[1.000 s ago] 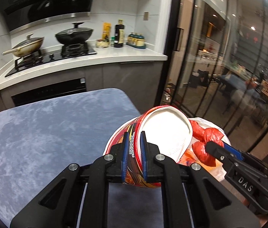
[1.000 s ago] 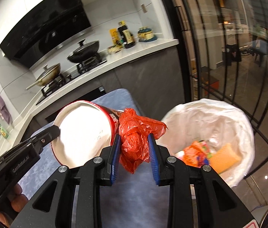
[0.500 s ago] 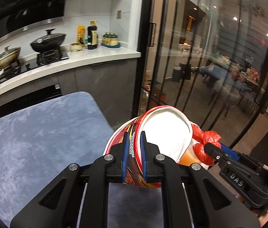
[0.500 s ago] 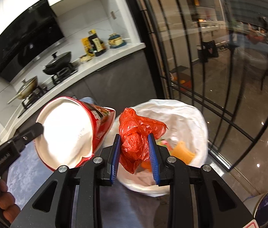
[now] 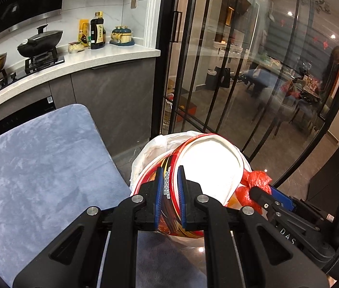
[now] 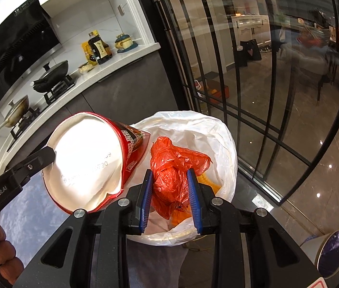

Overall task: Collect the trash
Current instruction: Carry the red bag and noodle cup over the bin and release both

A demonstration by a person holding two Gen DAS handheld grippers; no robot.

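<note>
Bin (image 6: 227, 144) beside blue-grey table (image 5: 37, 168)

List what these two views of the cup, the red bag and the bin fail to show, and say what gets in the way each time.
- Left wrist view: most of the bin is hidden behind the cup; the red bag shows only partly.
- Right wrist view: the bin's bottom is covered by the red bag held in the right gripper.
- Right wrist view: the print inside the cup is washed out by glare.
- Both views: the bin's base is cut off by the grippers.

Black claws (image 5: 169, 198), blue ribbed pads (image 6: 144, 201), silver screws
</note>
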